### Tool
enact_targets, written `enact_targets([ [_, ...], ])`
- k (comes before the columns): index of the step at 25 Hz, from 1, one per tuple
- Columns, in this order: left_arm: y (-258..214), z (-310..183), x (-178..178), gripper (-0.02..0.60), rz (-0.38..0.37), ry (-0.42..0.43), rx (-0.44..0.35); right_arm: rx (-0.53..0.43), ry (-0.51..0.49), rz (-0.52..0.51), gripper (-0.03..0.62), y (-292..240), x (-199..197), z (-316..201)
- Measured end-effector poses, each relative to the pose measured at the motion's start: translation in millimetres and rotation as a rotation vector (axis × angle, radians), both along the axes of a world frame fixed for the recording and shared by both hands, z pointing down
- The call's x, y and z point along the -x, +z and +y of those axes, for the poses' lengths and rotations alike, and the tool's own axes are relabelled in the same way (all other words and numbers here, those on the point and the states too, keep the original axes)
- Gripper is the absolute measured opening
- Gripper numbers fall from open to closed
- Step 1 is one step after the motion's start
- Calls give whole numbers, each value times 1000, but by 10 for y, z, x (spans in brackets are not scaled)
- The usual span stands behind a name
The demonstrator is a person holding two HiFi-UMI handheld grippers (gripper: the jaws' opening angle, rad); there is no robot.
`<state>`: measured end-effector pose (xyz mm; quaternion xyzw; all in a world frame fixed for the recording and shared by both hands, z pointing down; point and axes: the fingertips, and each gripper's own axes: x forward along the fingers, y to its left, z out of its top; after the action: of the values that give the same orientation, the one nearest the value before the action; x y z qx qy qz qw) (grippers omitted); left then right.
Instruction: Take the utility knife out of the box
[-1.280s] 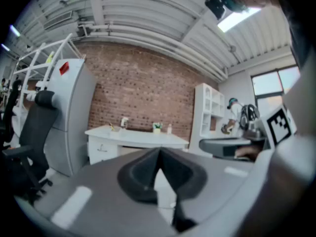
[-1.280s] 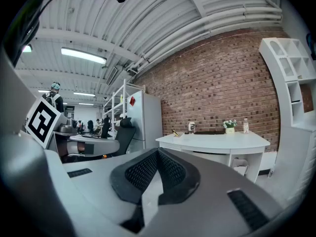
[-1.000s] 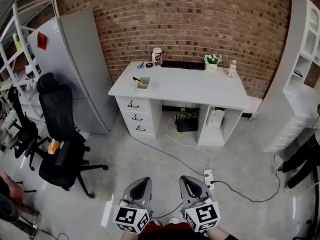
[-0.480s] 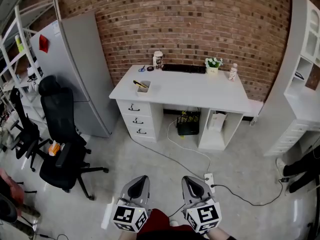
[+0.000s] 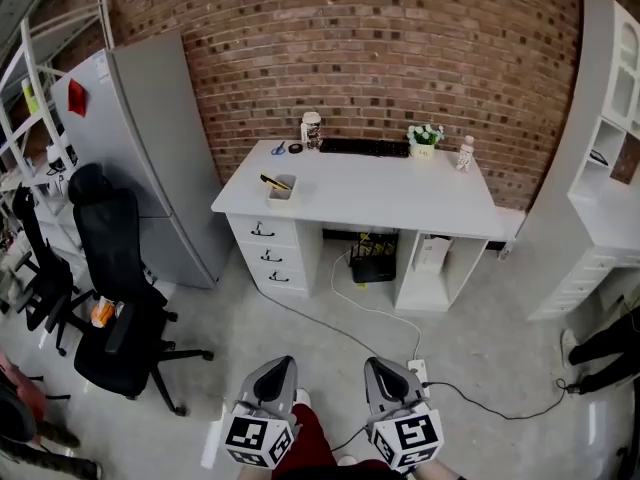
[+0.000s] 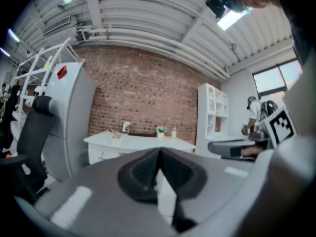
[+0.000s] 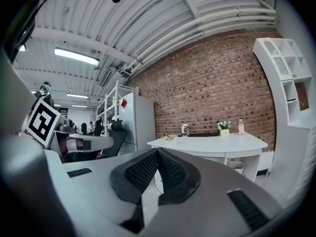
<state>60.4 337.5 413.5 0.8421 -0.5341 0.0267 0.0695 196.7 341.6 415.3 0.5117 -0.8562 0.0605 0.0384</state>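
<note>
A small open box (image 5: pixel 281 188) stands near the left end of the white desk (image 5: pixel 400 193) across the room, and the yellow utility knife (image 5: pixel 274 181) sticks out of it. Both grippers are low in the head view, far short of the desk, held side by side and pointing at it. My left gripper (image 5: pixel 281 365) is shut with nothing between its pads. My right gripper (image 5: pixel 378 365) is also shut and holds nothing. The left gripper view shows the box (image 6: pixel 116 136) far off above its closed tips (image 6: pixel 159 152). In the right gripper view the box (image 7: pixel 169 137) is small above the closed tips (image 7: pixel 158 152).
A black office chair (image 5: pixel 120 298) and a tall grey cabinet (image 5: pixel 150 138) stand to the left, a white shelf unit (image 5: pixel 600 148) to the right. A power strip (image 5: pixel 418 372) with cables lies on the floor ahead. Keyboard (image 5: pixel 362 148), cup (image 5: pixel 312 128), plant (image 5: pixel 424 136) and bottle (image 5: pixel 465 152) line the desk's back.
The view and both grippers have edged forward toward the desk; the power strip now lies closer to the grippers. Both grippers stayed shut.
</note>
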Motion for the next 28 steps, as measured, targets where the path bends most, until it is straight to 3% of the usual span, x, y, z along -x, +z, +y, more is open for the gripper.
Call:
enact_targets([
  [13, 156, -1381, 559, 3, 4, 8, 39, 58, 30, 26, 8, 155, 465, -1267],
  [28, 269, -3010, 1338, 3, 8, 46, 73, 82, 50, 44, 8, 207, 1355, -2872],
])
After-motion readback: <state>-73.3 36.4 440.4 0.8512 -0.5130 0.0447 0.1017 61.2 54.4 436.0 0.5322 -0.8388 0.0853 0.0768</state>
